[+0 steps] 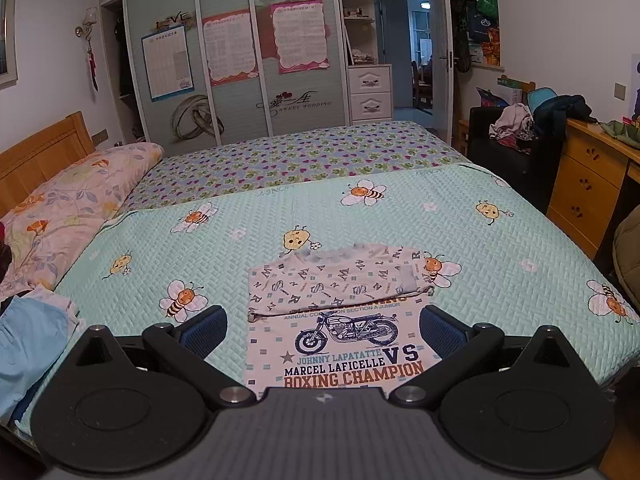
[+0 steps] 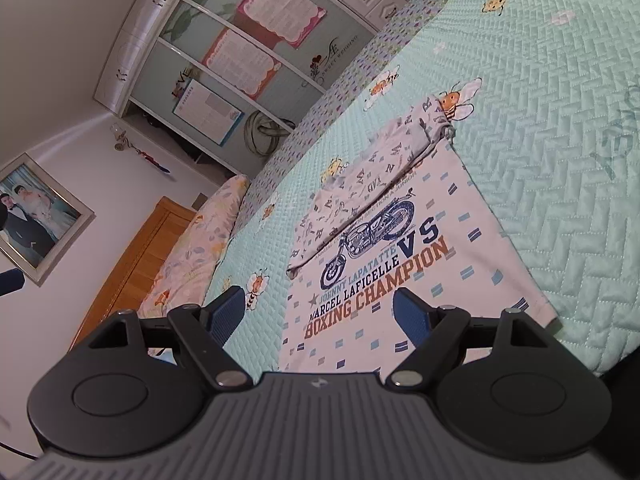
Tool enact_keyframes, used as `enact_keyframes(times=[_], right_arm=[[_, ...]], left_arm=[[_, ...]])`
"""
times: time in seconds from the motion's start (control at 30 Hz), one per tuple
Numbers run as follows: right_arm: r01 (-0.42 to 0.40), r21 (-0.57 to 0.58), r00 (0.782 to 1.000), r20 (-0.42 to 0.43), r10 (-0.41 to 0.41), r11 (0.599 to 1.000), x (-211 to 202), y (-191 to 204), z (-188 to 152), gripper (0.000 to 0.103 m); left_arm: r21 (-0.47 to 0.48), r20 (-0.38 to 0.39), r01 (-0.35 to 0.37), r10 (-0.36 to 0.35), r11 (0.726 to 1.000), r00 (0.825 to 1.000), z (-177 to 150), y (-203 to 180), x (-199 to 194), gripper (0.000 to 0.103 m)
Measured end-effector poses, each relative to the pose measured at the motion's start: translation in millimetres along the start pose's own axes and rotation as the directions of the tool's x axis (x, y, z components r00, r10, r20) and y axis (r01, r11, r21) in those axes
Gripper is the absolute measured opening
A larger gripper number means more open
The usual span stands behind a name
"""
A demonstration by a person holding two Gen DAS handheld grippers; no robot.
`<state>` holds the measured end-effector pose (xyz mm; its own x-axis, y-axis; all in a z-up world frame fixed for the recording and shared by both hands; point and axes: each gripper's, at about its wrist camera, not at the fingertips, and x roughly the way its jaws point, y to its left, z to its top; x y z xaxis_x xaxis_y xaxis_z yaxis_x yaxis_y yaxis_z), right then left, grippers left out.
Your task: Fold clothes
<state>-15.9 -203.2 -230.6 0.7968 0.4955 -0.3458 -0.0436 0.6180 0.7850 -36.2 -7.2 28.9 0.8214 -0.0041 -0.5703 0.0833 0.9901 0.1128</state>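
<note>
The shirt (image 1: 340,332) is lying flat on the bed (image 1: 500,240), sleeves folded in. Left gripper (image 1: 322,326) and right gripper (image 2: 318,312) are hovering spread, empty. Advise pinching both hem corners evenly before folding upward.

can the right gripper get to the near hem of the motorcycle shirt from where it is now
Probably yes. The right gripper stands open just above the motorcycle shirt, which lies flat on the quilt, and nothing sits between its fingers and the hem.

We carry matching grippers, left gripper (image 1: 322,326) and right gripper (image 2: 318,312); black linkage arms, silver pivot screws, blue textured pads (image 1: 202,326), grey ribbed housings.
</note>
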Motion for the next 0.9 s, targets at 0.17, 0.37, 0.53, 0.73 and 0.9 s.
enact_keyframes(times=[0.17,0.37,0.53,0.73,0.9], right_arm=[[0.003,0.003,1.0,-0.01,-0.003,1.0,2.3,-0.2,-0.4,0.082],[0.005,0.004,1.0,-0.016,-0.005,1.0,2.8,0.3,-1.1,0.082],[0.008,0.004,1.0,-0.021,-0.008,1.0,4.0,0.1,-1.3,0.082],[0.013,0.009,0.999,-0.029,-0.013,1.0,6.0,-1.8,-2.6,0.082],[0.016,0.011,0.999,-0.034,-0.015,1.0,6.9,-2.3,-3.4,0.082]], left_arm=[[-0.007,0.006,0.0,0.0,1.0,1.0,-0.1,3.1,-1.6,0.102],[-0.009,0.011,0.002,-0.002,1.0,1.0,-0.2,4.3,-2.8,0.102],[-0.007,0.015,0.005,-0.005,1.0,1.0,-0.3,5.6,-3.7,0.102],[-0.004,0.015,0.004,-0.004,1.0,1.0,-0.1,4.1,-3.9,0.102],[-0.003,0.013,0.004,-0.004,1.0,1.0,-0.8,3.0,-2.9,0.102]])
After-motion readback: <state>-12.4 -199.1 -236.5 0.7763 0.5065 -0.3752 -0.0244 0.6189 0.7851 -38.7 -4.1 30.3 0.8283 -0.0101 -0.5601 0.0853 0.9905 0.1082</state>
